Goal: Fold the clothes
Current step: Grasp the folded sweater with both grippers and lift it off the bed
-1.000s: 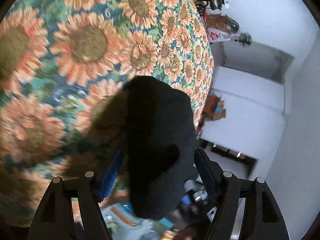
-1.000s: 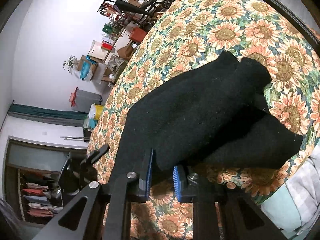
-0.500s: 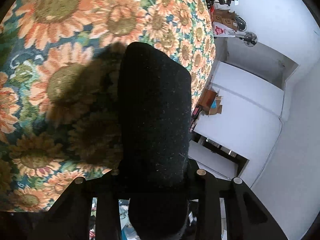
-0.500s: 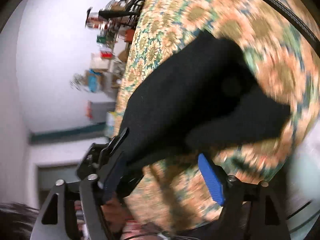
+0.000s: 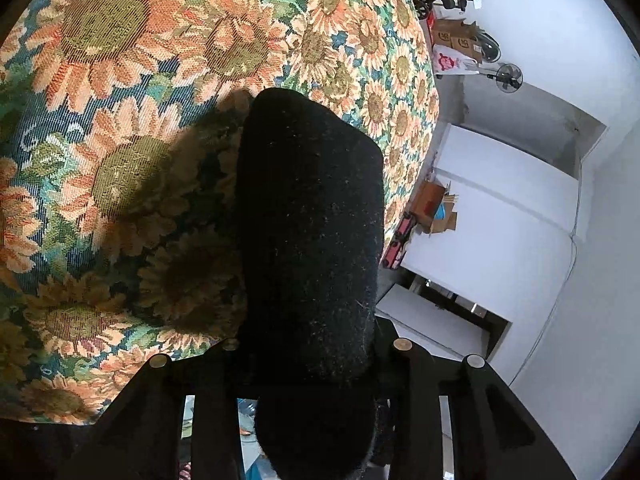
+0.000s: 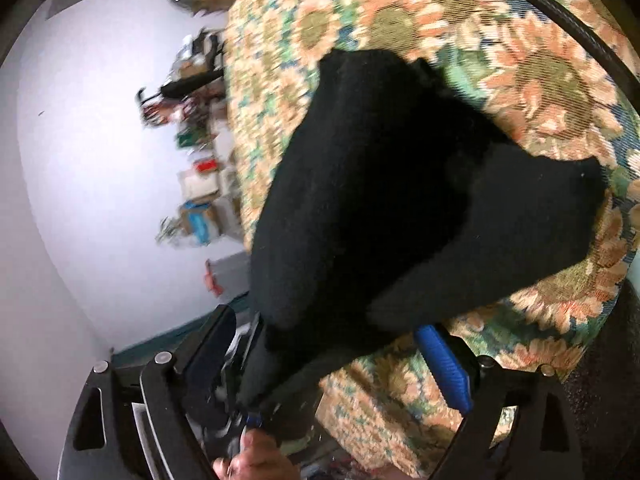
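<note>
Black garment draped over the sunflower-cloth table edge, left tool clamped on a thick fold of it, right tool spread wide, jaws just opening, cloth loose between them, a hand below.

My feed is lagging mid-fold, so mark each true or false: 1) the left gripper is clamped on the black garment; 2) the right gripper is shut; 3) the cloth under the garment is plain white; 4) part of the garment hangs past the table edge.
1) True: the left gripper is clamped on the black garment.
2) False: the right gripper has just been opening; garment between its jaws, unpinched.
3) False: the tablecloth has a sunflower print.
4) True: the garment's near end overhangs the edge.
</note>
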Available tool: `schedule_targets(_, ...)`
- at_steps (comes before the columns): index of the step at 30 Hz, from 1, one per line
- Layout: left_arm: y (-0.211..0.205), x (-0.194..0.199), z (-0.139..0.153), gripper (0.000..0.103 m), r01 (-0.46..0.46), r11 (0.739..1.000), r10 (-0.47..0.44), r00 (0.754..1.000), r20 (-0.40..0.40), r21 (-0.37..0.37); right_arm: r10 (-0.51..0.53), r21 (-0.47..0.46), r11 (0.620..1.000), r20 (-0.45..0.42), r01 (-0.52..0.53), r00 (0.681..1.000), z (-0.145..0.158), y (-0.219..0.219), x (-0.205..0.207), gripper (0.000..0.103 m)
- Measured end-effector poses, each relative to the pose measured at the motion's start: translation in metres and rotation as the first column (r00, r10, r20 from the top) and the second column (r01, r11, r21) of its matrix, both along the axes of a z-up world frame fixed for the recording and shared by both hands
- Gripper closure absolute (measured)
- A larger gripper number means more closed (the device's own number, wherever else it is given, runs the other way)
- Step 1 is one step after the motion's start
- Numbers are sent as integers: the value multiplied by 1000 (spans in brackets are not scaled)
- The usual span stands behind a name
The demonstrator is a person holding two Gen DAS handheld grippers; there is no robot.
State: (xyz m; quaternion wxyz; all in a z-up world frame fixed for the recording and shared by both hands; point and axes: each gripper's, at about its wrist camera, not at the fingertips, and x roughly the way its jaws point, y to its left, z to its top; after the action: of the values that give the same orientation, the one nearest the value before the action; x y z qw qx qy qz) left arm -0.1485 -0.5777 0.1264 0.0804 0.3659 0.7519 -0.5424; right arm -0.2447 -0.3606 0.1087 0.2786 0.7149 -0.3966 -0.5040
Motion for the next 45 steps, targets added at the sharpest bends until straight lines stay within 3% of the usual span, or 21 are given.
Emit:
schedule_targets(4,1,5,0,68,0,1000,0,1000,0,-5,-21,102,995,73,14,997,-19,-4,8,10)
schedule_targets(6,1,2,-1,68,3,1000,-3,1000,-3,-6,-68,92,994,86,60,994,-27,-3,12,10)
schedule_targets(11,0,5,-5,68,14,1000,-14,1000,-2,-2,-109,95,990,1,109,994,-22,-9,-5,15)
schedule_targets(12,0,4,-7,68,31,999,-31,999,10,-11,-101,103,989,-17,102,995,-21,-11,-8,25)
schedule_targets(13,-4,6,-10,69,67,997,-66,997,30,-30,-108,115,987,-16,109,994,-23,-11,-9,42)
schedule_targets(16,-2,-1,-3,72,223,967,-215,974,75,-126,-53,140,988,-82,64,995,-18,-11,-6,70)
schedule_targets(18,5,-5,11,72,308,934,-303,951,56,-179,64,200,980,-219,-20,974,9,-14,2,74)
schedule_targets(21,24,-17,32,72,429,873,-441,898,1,-231,131,300,954,-363,-18,922,57,4,25,75)
schedule_targets(23,45,-31,45,72,511,823,-540,839,-62,-248,100,336,940,-427,55,899,88,32,43,75)
schedule_targets(26,95,-50,64,72,650,709,-698,701,-143,-274,-28,363,904,-479,227,877,127,93,77,75)
schedule_targets(29,145,-52,81,72,727,602,-792,596,-131,-330,-88,390,862,-514,324,853,151,141,105,75)
schedule_targets(30,157,-50,83,72,740,581,-806,581,-113,-340,-97,399,850,-524,344,846,156,155,112,75)
schedule_targets(34,194,-60,70,72,790,497,-844,536,12,-358,-106,402,860,-464,315,879,133,187,114,75)
schedule_targets(36,215,-65,53,72,817,476,-852,521,61,-325,-122,405,862,-417,304,901,110,208,106,75)
schedule_targets(40,270,-44,27,72,868,422,-879,463,117,-263,-176,436,844,-325,312,929,71,266,103,75)
schedule_targets(44,318,-34,15,72,917,347,-918,375,129,-199,-243,467,816,-258,341,935,56,312,126,75)
schedule_targets(45,335,-32,13,72,932,311,-933,337,127,-187,-268,477,801,-253,361,930,58,325,136,75)
